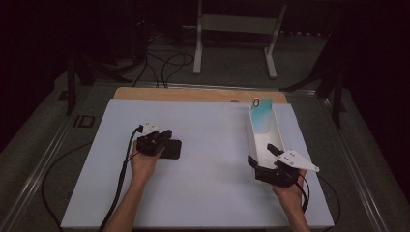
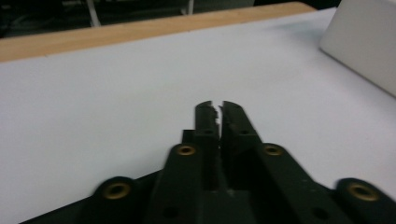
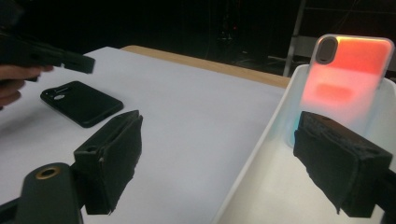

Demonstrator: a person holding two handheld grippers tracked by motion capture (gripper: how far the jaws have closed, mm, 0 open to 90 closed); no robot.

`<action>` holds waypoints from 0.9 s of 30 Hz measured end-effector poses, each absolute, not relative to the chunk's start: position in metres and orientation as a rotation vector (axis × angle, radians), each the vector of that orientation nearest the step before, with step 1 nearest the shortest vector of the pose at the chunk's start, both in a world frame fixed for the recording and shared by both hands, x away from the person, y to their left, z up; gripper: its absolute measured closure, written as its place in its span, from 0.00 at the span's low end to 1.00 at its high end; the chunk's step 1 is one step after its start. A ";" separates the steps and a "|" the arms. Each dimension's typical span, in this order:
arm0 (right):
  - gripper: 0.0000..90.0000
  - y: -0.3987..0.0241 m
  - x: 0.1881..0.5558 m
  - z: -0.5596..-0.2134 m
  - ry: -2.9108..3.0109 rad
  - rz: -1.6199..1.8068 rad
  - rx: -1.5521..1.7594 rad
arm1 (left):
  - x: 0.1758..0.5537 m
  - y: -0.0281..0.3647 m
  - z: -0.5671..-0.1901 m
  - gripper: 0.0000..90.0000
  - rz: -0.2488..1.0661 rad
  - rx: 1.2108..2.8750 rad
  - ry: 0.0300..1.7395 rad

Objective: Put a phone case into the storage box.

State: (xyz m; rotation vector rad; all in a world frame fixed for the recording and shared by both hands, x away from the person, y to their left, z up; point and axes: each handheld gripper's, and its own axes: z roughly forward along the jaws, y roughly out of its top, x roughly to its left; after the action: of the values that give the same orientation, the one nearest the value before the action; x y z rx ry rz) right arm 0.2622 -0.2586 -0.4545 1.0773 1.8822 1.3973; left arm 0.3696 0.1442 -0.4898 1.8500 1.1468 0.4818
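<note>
A black phone case (image 1: pixel 174 150) lies flat on the white table (image 1: pixel 208 183), left of middle. My left gripper (image 1: pixel 166 135) hovers over the case's left end, its jaws shut with nothing between them (image 2: pixel 219 106). At the right a long white tray (image 1: pixel 278 133) runs away from me. A translucent phone case (image 1: pixel 261 115), teal from above and glowing orange (image 3: pixel 348 70) from the near side, leans upright against the tray's far end. My right gripper (image 1: pixel 262 154) is open at the tray's near end. It straddles the tray's left wall (image 3: pixel 254 140), one jaw inside and one outside.
A wooden strip (image 1: pixel 193 94) borders the table's far edge. Beyond it are floor cables (image 1: pixel 167 63) and a white stand frame (image 1: pixel 237 24). The left hand (image 3: pixel 11 86) and its gripper (image 3: pixel 46 56) sit just behind the black case (image 3: pixel 81 102).
</note>
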 end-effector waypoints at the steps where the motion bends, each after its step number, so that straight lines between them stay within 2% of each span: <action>1: 0.17 -0.259 0.262 -0.454 1.882 1.395 1.076 | 0.372 0.143 -0.491 0.99 0.475 1.858 1.148; 18: 0.17 -0.258 0.262 -0.453 1.885 1.397 1.070 | 0.399 0.128 -0.520 1.00 0.389 1.956 1.280; 27: 0.17 -0.258 0.261 -0.453 1.888 1.397 1.066 | 0.409 0.121 -0.524 1.00 0.363 1.975 1.328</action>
State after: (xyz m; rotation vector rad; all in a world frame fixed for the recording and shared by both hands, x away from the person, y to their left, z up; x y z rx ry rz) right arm 0.2614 -0.2584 -0.4533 1.0657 1.8876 1.3973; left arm 0.4089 0.1211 -0.5235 1.9755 1.3277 0.3629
